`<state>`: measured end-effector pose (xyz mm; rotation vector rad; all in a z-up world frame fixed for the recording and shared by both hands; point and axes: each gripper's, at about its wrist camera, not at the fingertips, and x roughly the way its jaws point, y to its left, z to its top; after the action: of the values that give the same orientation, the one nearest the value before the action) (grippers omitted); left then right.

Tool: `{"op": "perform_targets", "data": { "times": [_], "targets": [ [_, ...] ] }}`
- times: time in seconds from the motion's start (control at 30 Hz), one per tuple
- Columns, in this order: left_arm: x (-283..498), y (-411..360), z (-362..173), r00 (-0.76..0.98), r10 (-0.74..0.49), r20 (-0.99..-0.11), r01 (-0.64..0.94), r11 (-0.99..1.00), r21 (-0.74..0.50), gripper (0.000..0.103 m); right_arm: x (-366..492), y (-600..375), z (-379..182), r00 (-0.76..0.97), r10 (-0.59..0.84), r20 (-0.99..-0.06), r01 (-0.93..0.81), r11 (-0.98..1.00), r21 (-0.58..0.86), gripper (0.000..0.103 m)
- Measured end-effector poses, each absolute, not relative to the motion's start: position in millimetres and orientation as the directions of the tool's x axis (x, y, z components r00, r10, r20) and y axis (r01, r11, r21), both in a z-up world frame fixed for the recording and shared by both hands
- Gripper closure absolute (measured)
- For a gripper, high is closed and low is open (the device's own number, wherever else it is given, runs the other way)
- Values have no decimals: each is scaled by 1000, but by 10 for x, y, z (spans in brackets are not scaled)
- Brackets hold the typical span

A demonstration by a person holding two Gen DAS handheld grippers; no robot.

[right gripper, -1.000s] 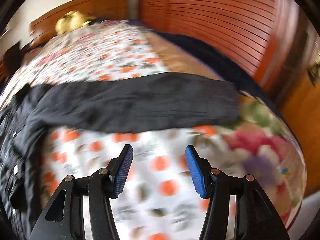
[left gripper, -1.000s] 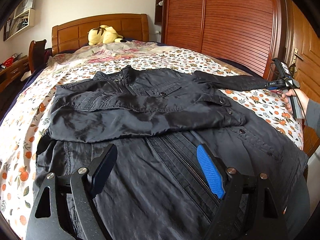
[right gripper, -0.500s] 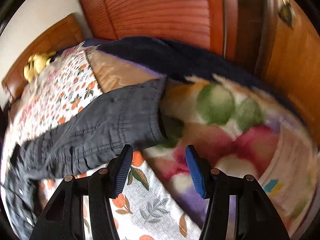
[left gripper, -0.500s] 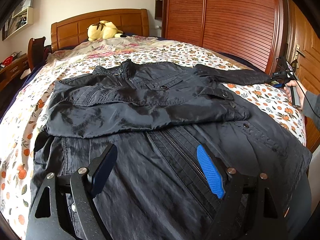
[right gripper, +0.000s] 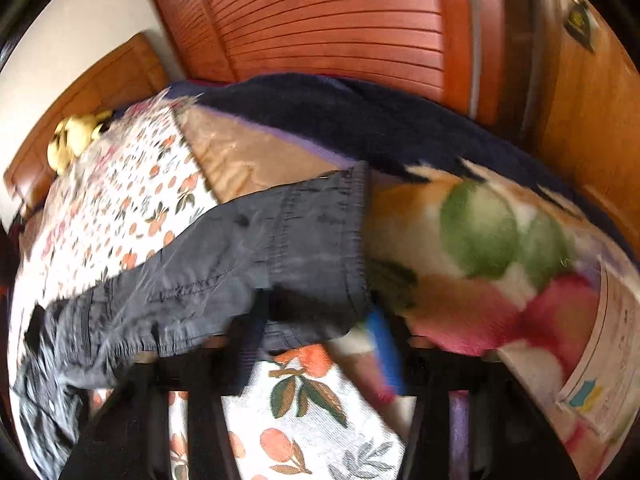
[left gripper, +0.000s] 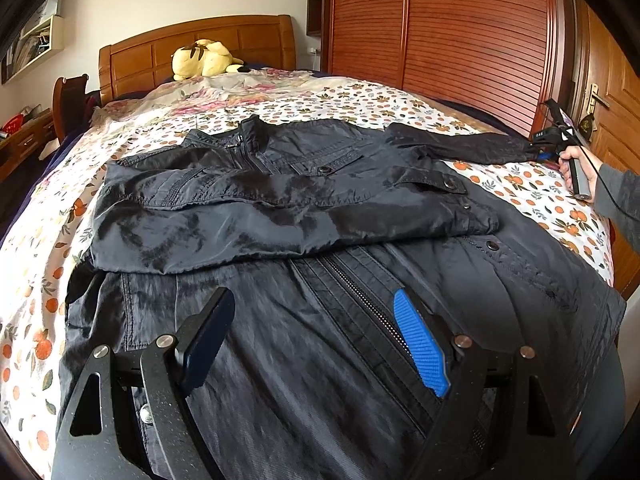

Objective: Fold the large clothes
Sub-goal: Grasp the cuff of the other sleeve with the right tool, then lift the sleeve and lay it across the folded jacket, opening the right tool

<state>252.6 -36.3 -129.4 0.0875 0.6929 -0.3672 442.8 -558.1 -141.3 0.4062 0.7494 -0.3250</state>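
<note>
Soft daylight, fisheye-warped dark corners; right wrist view motion-blurred, perhaps mid-swing.

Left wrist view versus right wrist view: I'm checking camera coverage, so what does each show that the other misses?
Only the left wrist view shows the black jacket's zipped body, with one sleeve folded across the chest, the open left gripper above it, and the hand holding the right gripper.

Only the right wrist view shows the dark sleeve cuff close up, at the blurred right gripper, beside a plush blanket with green and red blotches.

Both show the orange-print bedsheet, yellow plush toy and slatted wooden wardrobe.
</note>
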Motion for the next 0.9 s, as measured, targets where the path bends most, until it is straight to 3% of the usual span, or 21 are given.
{"op": "perform_targets", "data": {
  "times": [0.1,0.3,0.63,0.9],
  "targets": [
    [2526,-359,-1290,706,-305,-639,361,931,-46,21,4469,-5357,-1281,697,-158,-700,376,911,168,87],
    [2480,-347,-1230,717,-311,-625,367,929,-41,21,4378,-4655,-615,796,-112,-595,211,972,100,90],
    [2368,-121,-1081,749,-303,-589,341,939,-50,21,3931,-3013,361,887,135,-442,-140,990,22,91],
    [2268,167,-961,783,-280,-556,299,953,-59,21,3524,-1912,654,867,329,-374,-360,933,-15,91]
  ]
}}
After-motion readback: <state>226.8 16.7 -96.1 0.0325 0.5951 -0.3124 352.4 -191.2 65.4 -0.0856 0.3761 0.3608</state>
